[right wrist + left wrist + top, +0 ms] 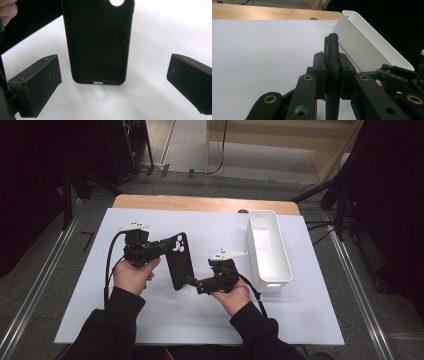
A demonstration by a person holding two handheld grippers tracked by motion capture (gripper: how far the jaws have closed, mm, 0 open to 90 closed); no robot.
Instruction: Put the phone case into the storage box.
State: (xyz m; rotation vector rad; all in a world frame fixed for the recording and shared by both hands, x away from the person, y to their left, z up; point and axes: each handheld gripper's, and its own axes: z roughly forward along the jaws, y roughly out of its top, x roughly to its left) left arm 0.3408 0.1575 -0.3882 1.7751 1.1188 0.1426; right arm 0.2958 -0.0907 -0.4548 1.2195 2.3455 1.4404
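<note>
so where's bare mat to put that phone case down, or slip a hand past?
Free: the white mat left of the left gripper, the near strip ahead of the sleeves, and the far band between the phone case and the wooden edge. Crowded: the middle, where the case, the open right gripper and the white bin sit close.

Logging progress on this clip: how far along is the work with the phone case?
Done: the left gripper is clamped on the black phone case, holding it off the mat. In hand: the right gripper, jaws open, points at the case's lower end without gripping. Left: probably the white bin, which holds nothing yet.
</note>
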